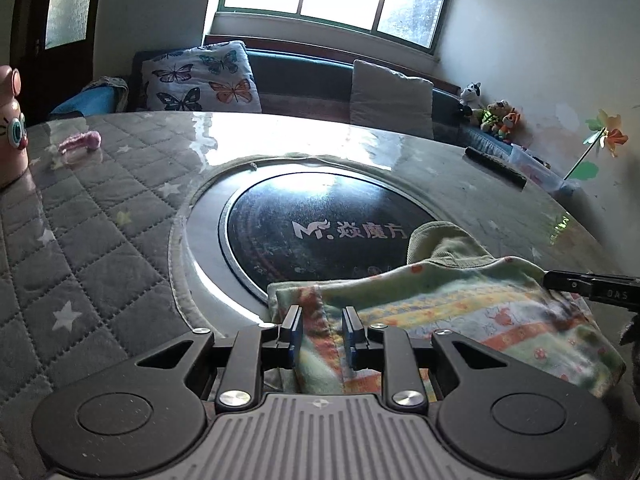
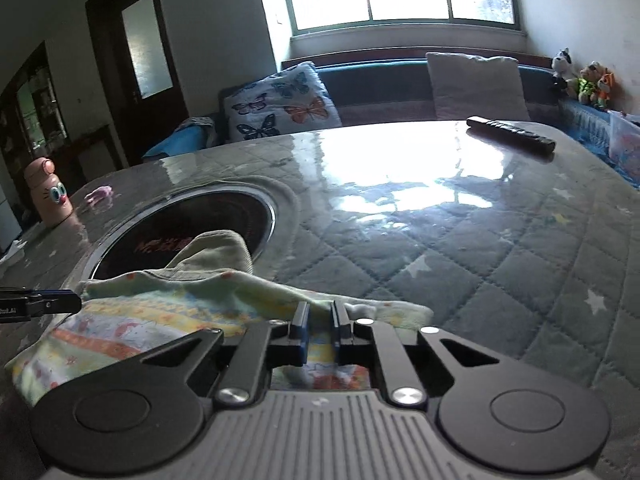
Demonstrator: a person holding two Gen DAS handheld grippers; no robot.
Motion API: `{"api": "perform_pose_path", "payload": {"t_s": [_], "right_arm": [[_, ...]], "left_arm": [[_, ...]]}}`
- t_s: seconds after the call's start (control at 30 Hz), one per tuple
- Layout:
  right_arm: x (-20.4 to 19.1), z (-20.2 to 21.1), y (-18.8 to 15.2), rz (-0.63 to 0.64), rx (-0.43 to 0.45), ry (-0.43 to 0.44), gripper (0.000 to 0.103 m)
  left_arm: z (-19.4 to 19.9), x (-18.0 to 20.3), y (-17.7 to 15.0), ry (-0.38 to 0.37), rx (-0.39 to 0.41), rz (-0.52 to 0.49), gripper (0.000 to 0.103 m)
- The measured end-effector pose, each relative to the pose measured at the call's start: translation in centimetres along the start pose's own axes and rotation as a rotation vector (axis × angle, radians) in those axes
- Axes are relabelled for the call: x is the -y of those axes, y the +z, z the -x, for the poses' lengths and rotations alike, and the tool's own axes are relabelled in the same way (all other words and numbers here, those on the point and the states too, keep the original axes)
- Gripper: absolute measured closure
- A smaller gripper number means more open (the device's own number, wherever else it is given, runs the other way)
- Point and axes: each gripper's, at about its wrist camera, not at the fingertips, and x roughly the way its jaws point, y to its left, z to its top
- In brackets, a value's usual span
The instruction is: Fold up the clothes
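Here, the left gripper [image 1: 321,334] is straddling a fold of a small patterned garment [image 1: 460,308], its 2 jaws standing apart with cloth between them but not pinched. The right gripper [image 2: 320,330] is sitting over the opposite edge of the same garment, its jaws set closer together; whether they are nipping the cloth cannot be told. From the left jaws the garment is spreading toward 2 o'clock; from the right jaws it is running toward 9 o'clock, so its long axis is lying from one gripper to the other, across the quilted table cover [image 2: 500,280]. The far end, a plain greenish cuff [image 1: 440,240], is draping onto the round black cooktop [image 1: 320,220] at 12 o'clock. Both grippers are equally near, each at its own end.
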Motion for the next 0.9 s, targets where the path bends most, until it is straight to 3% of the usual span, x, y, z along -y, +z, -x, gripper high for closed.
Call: {"api": "perform_pose_path", "payload": {"t_s": [0.27,0.57,0.9], "right_arm": [[-3.8,-1.2,1.6,0.090,0.009,0.097,0.092],[-4.7,-4.0,1.6,0.104,-0.045,0.064,0.092],[-6.1,-2.6,1.8,0.137,-0.019,0.069,0.085]], "left_arm": [[-1.0,1.6,1.6,-0.038,0.011,-0.040,0.079],[-3.9,2.6,2.1,-0.049,-0.045,-0.070,0.079],[-3.6,4.2,3.0,-0.081,-0.035,-0.082,0.078]]}}
